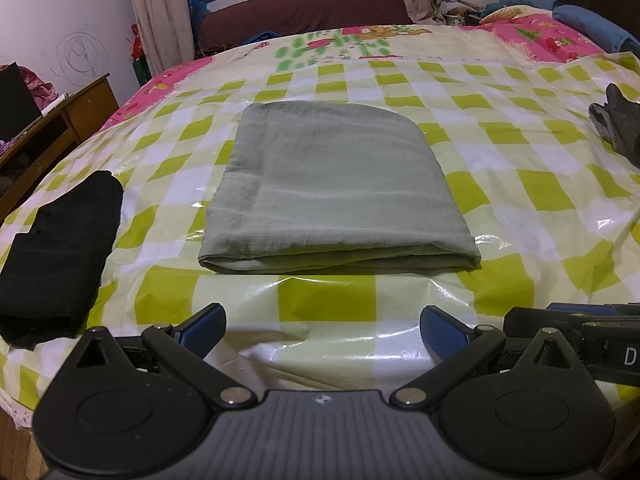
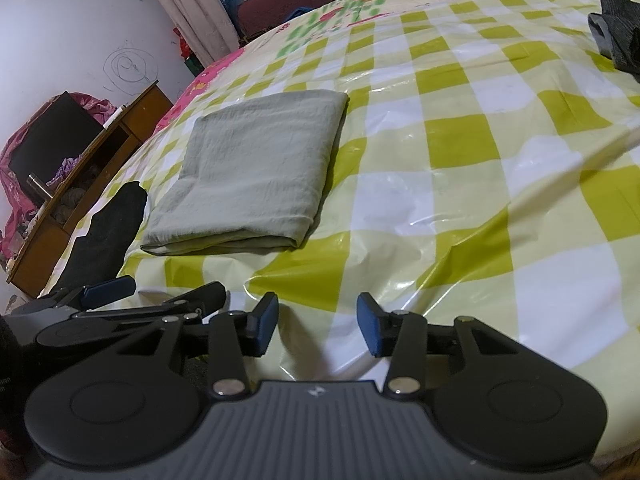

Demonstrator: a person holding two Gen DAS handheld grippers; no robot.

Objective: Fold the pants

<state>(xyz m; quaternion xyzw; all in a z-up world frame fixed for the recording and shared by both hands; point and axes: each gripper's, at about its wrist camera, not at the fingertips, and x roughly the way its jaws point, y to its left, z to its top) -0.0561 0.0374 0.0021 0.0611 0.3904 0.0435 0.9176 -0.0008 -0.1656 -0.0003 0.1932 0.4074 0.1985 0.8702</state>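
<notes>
While the green pants (image 1: pixel 336 188) lie folded into a flat rectangle near the middle of the checked plastic sheet (image 1: pixel 520 184), I hold both grippers at the near edge. The left gripper (image 1: pixel 322 330) stands wide open, empty; the right gripper (image 2: pixel 318 322) is partly open, empty. A black garment (image 1: pixel 60 256) lies toward the left edge, a grey one (image 1: pixel 620 124) at the right.

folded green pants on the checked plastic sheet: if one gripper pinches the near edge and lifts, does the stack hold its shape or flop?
Likely flops: the folded green pants are soft cloth, with loose stacked layers showing at the near edge, so a one-point lift would probably let them unfold and drape. Pushed, they may slide as a bundle, since the plastic sheet looks glossy. No rolling or tipping risk: they lie flat.
</notes>
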